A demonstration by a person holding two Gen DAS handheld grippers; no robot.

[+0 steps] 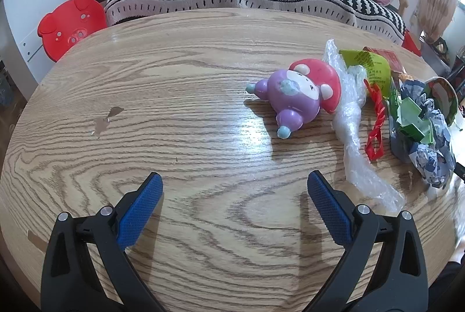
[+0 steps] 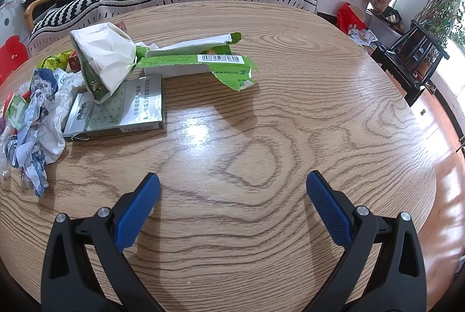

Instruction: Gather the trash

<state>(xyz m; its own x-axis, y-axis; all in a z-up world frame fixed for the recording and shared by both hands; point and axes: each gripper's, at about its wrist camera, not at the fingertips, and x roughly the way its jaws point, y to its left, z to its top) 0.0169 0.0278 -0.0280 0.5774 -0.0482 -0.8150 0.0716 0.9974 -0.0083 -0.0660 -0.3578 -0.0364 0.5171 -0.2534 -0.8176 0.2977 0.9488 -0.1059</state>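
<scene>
while both the left gripper [image 1: 234,182] and right gripper [image 2: 232,183] hang wide open and empty, looks like the very start: next, reach for the torn green box [image 2: 200,59] at upper middle and pinch it.

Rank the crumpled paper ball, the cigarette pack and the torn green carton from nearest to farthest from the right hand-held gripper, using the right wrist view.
From the right hand-held gripper:
1. Cigarette pack, ahead and left, flat on the table.
2. Crumpled paper ball, at the far left edge; close to the pack's range, so this order is tentative.
3. Torn green carton, farthest, straight ahead beyond the pack.
</scene>
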